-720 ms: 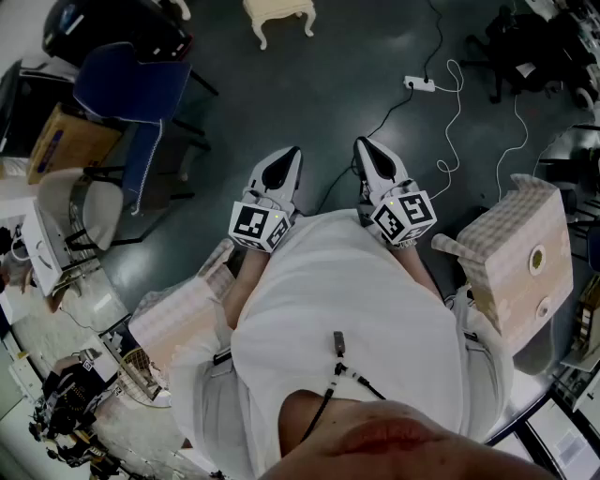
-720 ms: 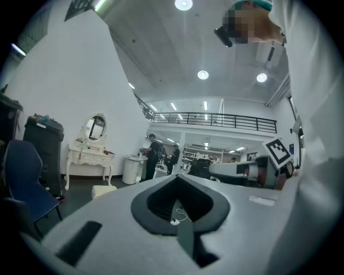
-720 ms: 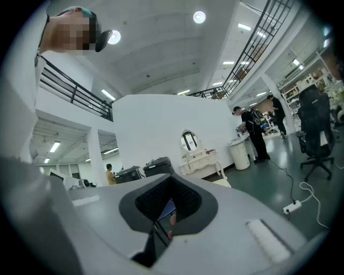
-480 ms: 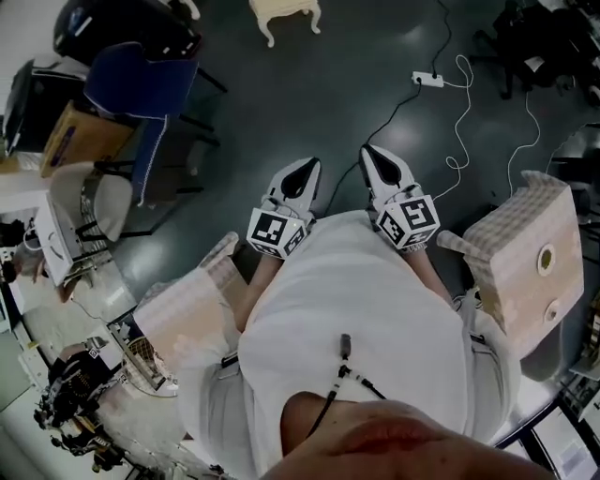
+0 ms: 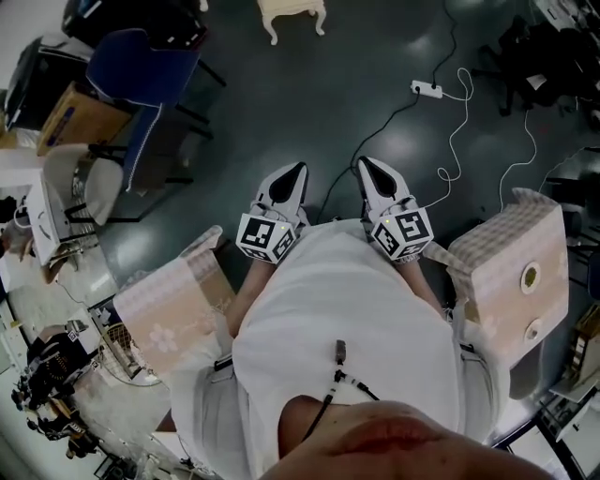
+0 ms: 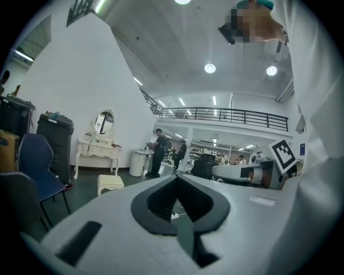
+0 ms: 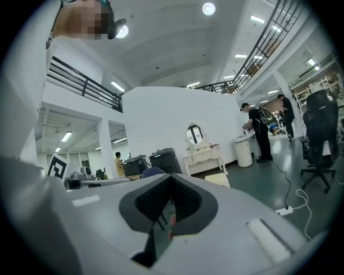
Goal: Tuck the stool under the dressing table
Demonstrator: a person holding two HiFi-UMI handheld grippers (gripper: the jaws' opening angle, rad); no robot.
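Observation:
The cream stool (image 5: 292, 13) stands on the dark floor at the top edge of the head view, far ahead of both grippers. In the left gripper view the stool (image 6: 110, 183) sits a little in front of the white dressing table (image 6: 99, 150) with its oval mirror against the wall. The right gripper view shows the same dressing table (image 7: 202, 156) and stool (image 7: 217, 179) in the distance. My left gripper (image 5: 294, 172) and right gripper (image 5: 367, 167) are held side by side close to the person's torso. Both are shut with nothing in them.
A blue chair (image 5: 142, 73) and a cardboard box (image 5: 67, 120) stand at the left. A white power strip (image 5: 427, 88) with its cable lies on the floor to the right. Black bins (image 6: 54, 140) stand beside the dressing table. People (image 6: 159, 152) stand further back by a round table.
The head view has shifted slightly, so the floor and stool sit a bit differently in it. Both grippers stay shut in front of the torso.

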